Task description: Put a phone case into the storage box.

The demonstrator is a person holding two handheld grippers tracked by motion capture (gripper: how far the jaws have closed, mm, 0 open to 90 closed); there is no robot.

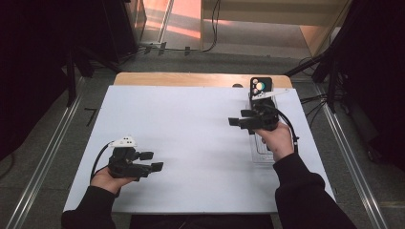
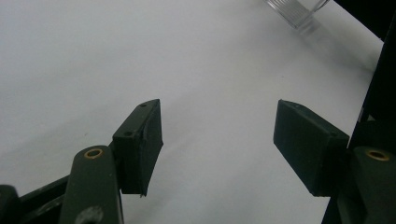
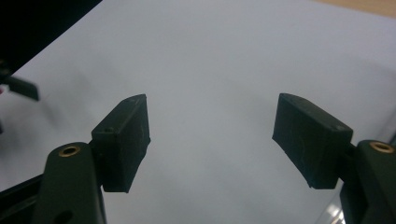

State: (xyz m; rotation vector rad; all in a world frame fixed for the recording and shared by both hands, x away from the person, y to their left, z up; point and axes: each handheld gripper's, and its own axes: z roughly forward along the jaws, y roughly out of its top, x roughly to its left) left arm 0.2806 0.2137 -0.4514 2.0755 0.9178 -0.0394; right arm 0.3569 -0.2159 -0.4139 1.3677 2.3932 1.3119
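Observation:
My left gripper [image 1: 152, 161] is low over the near left of the white sheet [image 1: 191, 138], pointing to the right. In the left gripper view its jaws [image 2: 217, 144] stand open with bare white sheet between them. My right gripper [image 1: 239, 118] is at the right side, pointing left toward the middle of the sheet. The right gripper view shows it [image 3: 210, 140] open and empty as well. A clear plastic tray [image 1: 260, 149] lies under the right hand and wrist.
A black device with coloured round marks [image 1: 261, 87] stands at the far right edge of the sheet. The clear tray's ribbed corner [image 2: 299, 11] appears far off in the left gripper view. A wooden table edge [image 1: 191, 79] runs behind the sheet, with stands and cables beyond.

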